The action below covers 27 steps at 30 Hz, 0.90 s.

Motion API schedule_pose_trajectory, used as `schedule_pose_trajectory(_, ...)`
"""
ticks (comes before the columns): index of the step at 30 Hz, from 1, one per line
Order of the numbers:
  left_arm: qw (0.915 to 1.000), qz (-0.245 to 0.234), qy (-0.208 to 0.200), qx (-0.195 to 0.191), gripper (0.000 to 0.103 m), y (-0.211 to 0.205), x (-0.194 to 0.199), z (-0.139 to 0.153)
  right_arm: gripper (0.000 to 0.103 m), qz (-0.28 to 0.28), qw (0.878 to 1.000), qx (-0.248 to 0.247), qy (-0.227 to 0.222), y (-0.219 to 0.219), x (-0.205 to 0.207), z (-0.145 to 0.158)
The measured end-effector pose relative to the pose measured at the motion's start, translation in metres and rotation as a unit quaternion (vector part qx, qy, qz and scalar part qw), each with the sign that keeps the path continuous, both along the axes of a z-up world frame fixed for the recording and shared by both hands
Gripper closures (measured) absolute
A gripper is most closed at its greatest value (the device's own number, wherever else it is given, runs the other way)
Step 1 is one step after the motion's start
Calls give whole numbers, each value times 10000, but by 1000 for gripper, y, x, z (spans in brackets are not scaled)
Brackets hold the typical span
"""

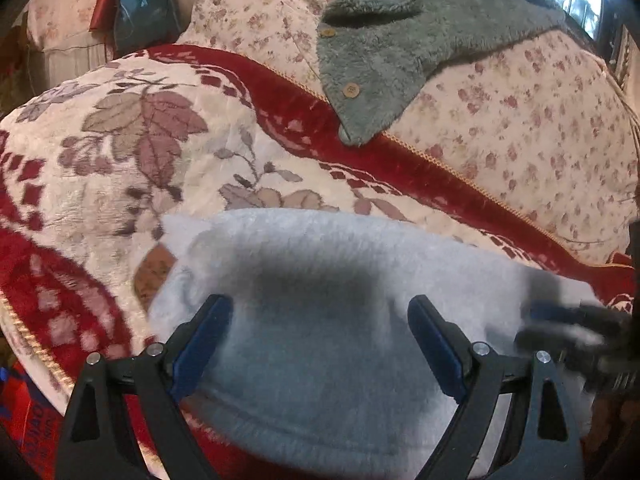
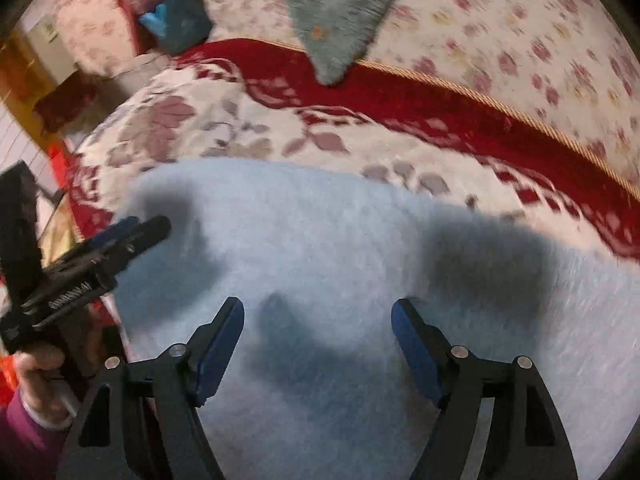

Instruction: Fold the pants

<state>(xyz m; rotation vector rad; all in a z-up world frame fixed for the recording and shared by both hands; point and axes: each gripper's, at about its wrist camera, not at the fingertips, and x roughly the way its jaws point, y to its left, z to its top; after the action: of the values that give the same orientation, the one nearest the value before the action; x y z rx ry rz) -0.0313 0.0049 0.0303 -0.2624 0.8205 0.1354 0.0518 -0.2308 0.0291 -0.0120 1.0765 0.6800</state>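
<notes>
Risk of pinching only loose pile or snagging the red floral blanket (image 1: pixel 120 168) beneath—left gripper (image 1: pixel 320 332) and right gripper (image 2: pixel 318 334) both spread wide, empty, hovering over pale fleece pants (image 2: pixel 320 240) lying near the bed's front edge.

The pants (image 1: pixel 320 320) lie on the blanket (image 1: pixel 160 152) under both grippers; ahead, a fleece garment (image 1: pixel 384 52) rests on the quilt (image 1: pixel 540 140).

Pale blue fleece pants (image 1: pixel 320 320) on red-and-cream leaf-patterned blanket (image 1: pixel 132 148)
</notes>
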Motion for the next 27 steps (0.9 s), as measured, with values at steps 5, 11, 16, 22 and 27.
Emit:
schedule_pose_trajectory(5, 9997, 186, -98, -117, 12, 19, -31, 20, 22, 551, 9980, 299, -117, 18, 22, 27)
schedule_pose_trajectory(11, 9959, 492, 5, -754, 12, 51, -71, 13, 15, 1886, 9803, 578, 81, 83, 51, 28)
schedule_pose_trajectory(16, 9906, 601, -40, -1229, 12, 63, -67, -4, 14, 2763, 9592, 490, 359, 134, 74, 16)
schedule_pose_trajectory(22, 9867, 494, 161, -1541, 12, 62, -50, -22, 14, 3181, 9452, 359, 644, 161, 92, -2)
schedule_pose_trajectory(27, 9859, 441, 252, -1596, 12, 57, -39, -31, 14, 3518, 9322, 182, 826, 177, 93, -17)
